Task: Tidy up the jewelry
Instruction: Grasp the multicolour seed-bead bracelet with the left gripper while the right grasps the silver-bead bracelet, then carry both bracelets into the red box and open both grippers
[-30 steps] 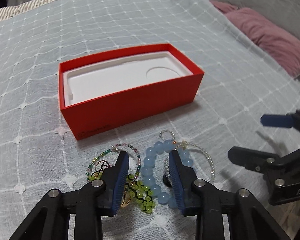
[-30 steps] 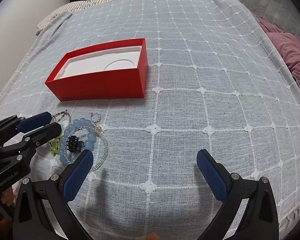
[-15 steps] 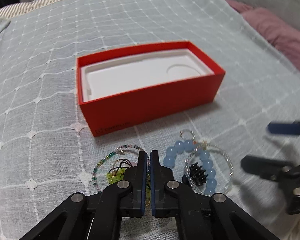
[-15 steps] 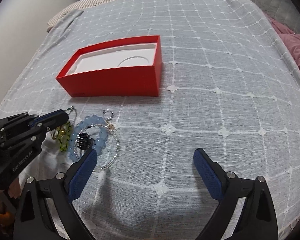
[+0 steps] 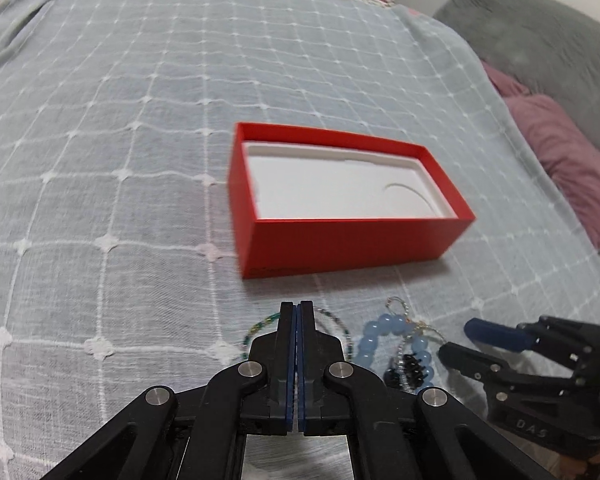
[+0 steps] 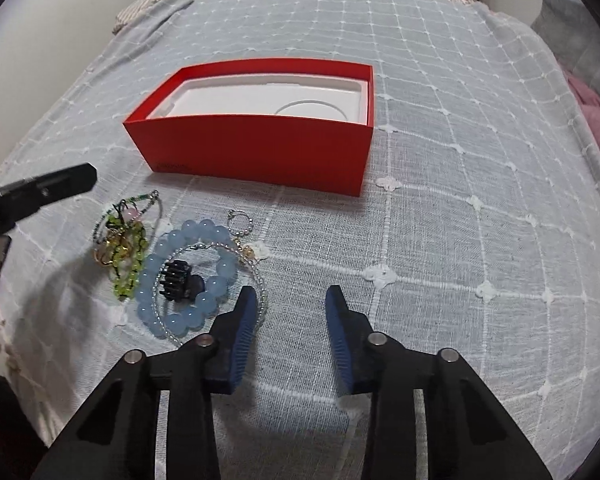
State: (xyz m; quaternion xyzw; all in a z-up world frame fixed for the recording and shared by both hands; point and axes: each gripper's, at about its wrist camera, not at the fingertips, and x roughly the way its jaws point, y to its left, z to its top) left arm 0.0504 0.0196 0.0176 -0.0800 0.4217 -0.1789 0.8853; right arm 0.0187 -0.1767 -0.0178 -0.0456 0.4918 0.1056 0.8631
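Observation:
An open red box (image 6: 260,148) with a white moulded insert (image 6: 260,98) sits on the bed; it also shows in the left wrist view (image 5: 352,240). In front of it lies a jewelry pile: a green bead tangle (image 6: 124,244), a light blue bead bracelet (image 6: 188,276) around a black hair claw (image 6: 176,280), a clear bead strand (image 6: 260,280) and a small ring (image 6: 240,216). My left gripper (image 5: 297,308) is shut with nothing visible between its pads, raised left of the pile. My right gripper (image 6: 292,296) is open and empty, just right of the blue bracelet (image 5: 380,332).
The bed is covered by a grey cloth with a white grid (image 6: 460,200). A purple pillow (image 5: 572,160) and a grey cushion (image 5: 540,48) lie at the right. The bed's left edge (image 6: 60,92) drops off beside a wall.
My left gripper shut above the green beads, then lifted and swung left with nothing visibly in it; the green tangle stays on the cloth. My right gripper narrowed and moved toward the pile.

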